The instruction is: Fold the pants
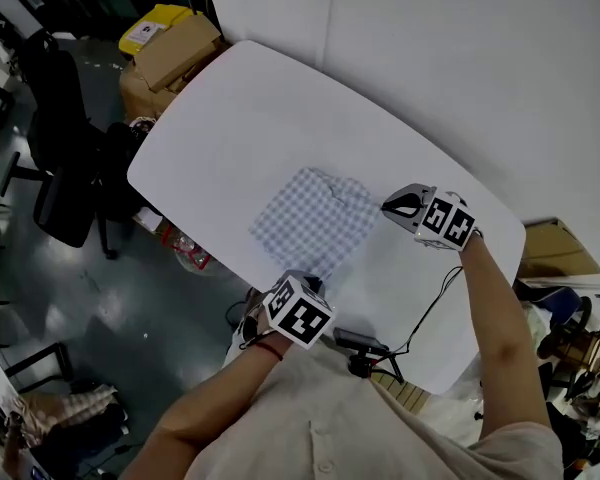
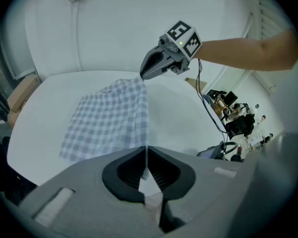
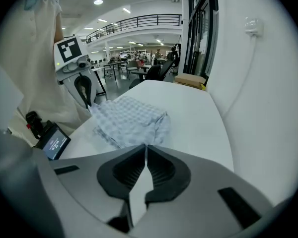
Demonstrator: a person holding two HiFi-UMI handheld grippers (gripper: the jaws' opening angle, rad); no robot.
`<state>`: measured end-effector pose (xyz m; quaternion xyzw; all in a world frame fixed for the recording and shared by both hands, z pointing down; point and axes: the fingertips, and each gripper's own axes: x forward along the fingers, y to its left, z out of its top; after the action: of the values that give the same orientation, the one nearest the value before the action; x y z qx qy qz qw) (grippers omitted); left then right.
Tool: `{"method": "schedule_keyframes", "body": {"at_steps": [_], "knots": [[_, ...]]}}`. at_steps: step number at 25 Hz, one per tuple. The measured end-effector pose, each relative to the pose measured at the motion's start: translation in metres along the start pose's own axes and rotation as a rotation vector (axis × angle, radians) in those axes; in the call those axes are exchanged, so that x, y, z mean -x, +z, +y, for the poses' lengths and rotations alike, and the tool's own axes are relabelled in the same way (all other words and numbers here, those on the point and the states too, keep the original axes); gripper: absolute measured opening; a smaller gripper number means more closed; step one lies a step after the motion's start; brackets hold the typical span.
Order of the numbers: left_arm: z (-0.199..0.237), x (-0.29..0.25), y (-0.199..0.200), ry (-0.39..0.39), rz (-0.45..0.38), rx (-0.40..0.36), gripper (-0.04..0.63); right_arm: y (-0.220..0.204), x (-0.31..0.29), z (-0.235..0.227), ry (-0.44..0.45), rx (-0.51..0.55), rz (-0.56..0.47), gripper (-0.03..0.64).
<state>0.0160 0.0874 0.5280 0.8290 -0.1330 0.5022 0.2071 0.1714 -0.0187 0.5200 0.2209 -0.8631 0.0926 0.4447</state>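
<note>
Jaws of the left gripper (image 2: 146,152) and right gripper (image 3: 146,150) are closed, each apparently pinching the near-right edge of the checked pants (image 1: 315,218) lying mid-counter (image 1: 230,118). Keep this edge taut between both grippers, lower it evenly, and align edges before releasing.

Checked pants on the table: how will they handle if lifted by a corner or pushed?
Likely floppy: the pants sag and wrinkle along the raised edge. Probably light: the cloth looks thin. Pushed, they would likely bunch rather than slide whole across the table.
</note>
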Motion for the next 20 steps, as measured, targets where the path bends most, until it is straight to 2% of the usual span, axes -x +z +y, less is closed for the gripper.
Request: {"method": "schedule_keyframes", "body": {"at_steps": [5,9,10,12,15,17,20], "knots": [[-0.011,-0.042,-0.006,0.007,0.003,0.036,0.023,-0.020,-0.018,-0.001,-0.060,0.005,0.017,0.028],[-0.023,-0.063,-0.011,-0.054,-0.012,0.082,0.027,-0.041,-0.027,0.003,-0.076,-0.041,0.029,0.029],[-0.027,-0.065,-0.010,-0.083,-0.023,0.097,0.044,-0.046,-0.028,0.004,-0.076,-0.063,0.028,0.033],[-0.037,-0.064,-0.009,-0.147,-0.045,0.122,0.139,-0.055,-0.029,0.004,-0.079,-0.107,0.025,0.091],[-0.047,-0.054,-0.014,-0.212,-0.054,0.131,0.170,-0.065,-0.025,0.005,-0.070,-0.167,0.035,0.121],[-0.043,-0.044,-0.023,-0.214,-0.052,0.135,0.170,-0.064,-0.021,0.003,-0.058,-0.185,0.039,0.121],[-0.018,-0.028,-0.037,-0.171,-0.043,0.161,0.169,-0.048,-0.016,-0.004,-0.036,-0.185,0.039,0.105]]}}
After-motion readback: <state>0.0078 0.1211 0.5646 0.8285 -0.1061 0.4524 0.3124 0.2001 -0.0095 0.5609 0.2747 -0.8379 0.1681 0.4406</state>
